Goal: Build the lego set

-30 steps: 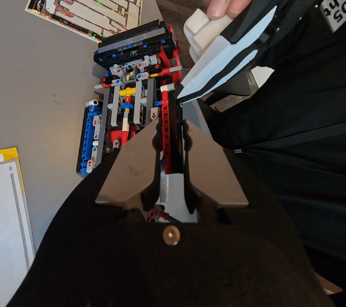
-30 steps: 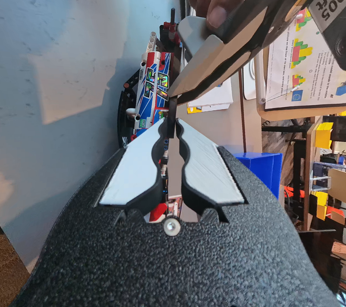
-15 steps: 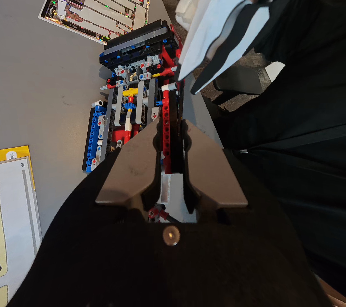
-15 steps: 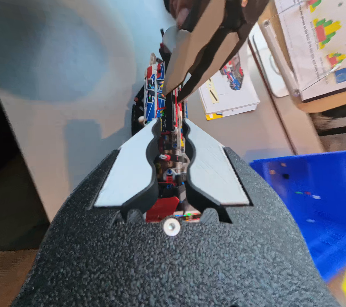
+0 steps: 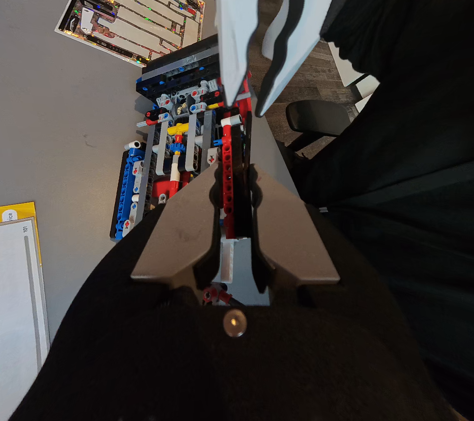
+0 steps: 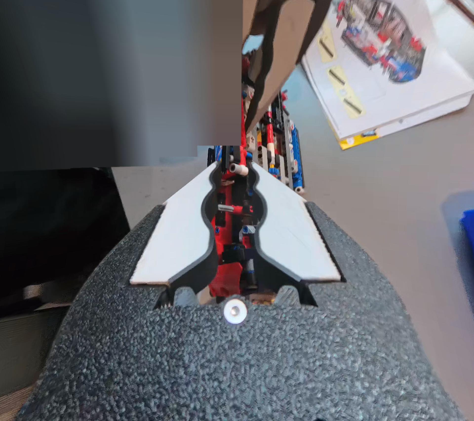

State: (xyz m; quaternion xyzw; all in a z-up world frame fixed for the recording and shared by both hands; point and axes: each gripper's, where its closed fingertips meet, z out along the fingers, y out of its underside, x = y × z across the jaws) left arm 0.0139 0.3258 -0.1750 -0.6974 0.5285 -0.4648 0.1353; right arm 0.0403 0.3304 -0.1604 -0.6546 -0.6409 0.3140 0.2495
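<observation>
Grey tabletop [image 5: 51,126] at the edge of a room with wood-look flooring carries the Lego model [image 5: 179,141], a half-built Technic vehicle lying on its side near the edge. Its innards are exposed: grey beams, blue beam along one side, yellow and blue gears, red frame, black block at the far end. The build looks well advanced but unfinished, with the mechanism uncovered and body panels seemingly to come.

The left gripper [image 5: 234,172] has its fingers closed on the model's red and black side beam [image 5: 227,177], steadying it. The right gripper [image 6: 234,168] comes in from the far end, fingers parted and straddling the red frame, apparently not clamped.

A mostly used sticker sheet [image 5: 133,5] lies beyond the model; the open instruction booklet [image 6: 384,49] rests nearby, suggesting more steps remain.
</observation>
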